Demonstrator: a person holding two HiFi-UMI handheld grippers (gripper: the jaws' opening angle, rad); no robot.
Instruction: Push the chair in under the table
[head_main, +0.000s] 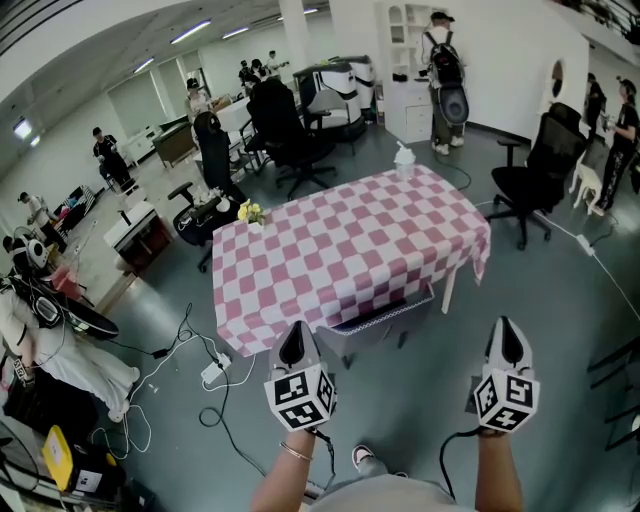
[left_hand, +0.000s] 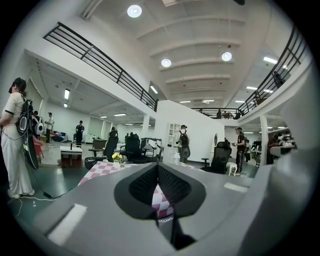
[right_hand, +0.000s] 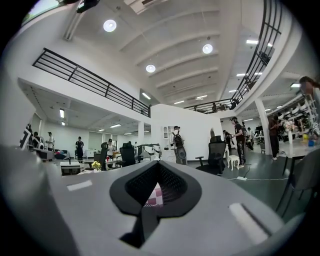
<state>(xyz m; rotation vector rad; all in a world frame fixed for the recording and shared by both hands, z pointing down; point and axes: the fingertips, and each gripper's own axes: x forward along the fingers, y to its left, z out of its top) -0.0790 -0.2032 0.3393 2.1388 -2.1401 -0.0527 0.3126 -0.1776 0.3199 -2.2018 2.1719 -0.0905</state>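
Note:
A table (head_main: 350, 250) under a pink and white checked cloth stands ahead of me. A grey chair (head_main: 385, 322) sits at its near side, its seat mostly under the cloth and only its back edge and legs showing. My left gripper (head_main: 293, 338) is shut and empty, a little short of the chair's left corner. My right gripper (head_main: 510, 333) is also shut and empty, out to the right of the chair and apart from it. In the left gripper view the checked cloth (left_hand: 159, 197) shows past the closed jaws; the right gripper view shows a patch of the cloth (right_hand: 154, 196) too.
A small vase of yellow flowers (head_main: 250, 212) and a white bottle (head_main: 404, 158) stand on the table's far corners. Black office chairs (head_main: 540, 175) ring the table. Cables and a power strip (head_main: 212, 372) lie on the floor at left. People stand around the room.

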